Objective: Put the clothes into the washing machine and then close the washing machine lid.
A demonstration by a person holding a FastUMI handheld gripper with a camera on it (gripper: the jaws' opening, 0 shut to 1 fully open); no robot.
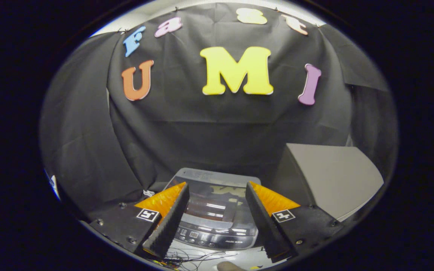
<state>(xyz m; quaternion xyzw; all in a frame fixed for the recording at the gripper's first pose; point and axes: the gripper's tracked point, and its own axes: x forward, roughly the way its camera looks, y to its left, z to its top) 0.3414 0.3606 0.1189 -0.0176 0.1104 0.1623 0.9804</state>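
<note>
Progress: I judge the task done or nearly so. Washing machine [217, 210] lid [217, 195] lies flat & shut, no clothes visible anywhere. Can't see inside the drum, so whether the clothes are in there I can't tell; I assume yes from the shut lid.

Left to do: prob. nothing but pulling away. If the clothes aren't in, whole job remains, can't confirm either way.

Gripper: my gripper [217, 205] is spread wide, fingers apart w/ nothing between them, not touching the machine. They frame the lid, lower centre of frame.

Machine pos.: lower centre, between & just beyond my fingers, backed against the black cloth wall [209, 131].

Machine look: small top-loader, grey body, dark glossy see-through lid w/ bright reflections on it. Control panel [217, 239] along the near edge, row of small buttons, too small to make out.

Lid handling: looks like light, hard, slick plastic; a push from above would seat it, I reckon.

Other stuff: grey box-like block [333, 180] lower right of frame, just beside the machine. Thin dark wires [198, 258] on the pale surface at the bottom, nearer me than the panel. Small rounded thing at very bottom edge, can't tell what.
</note>
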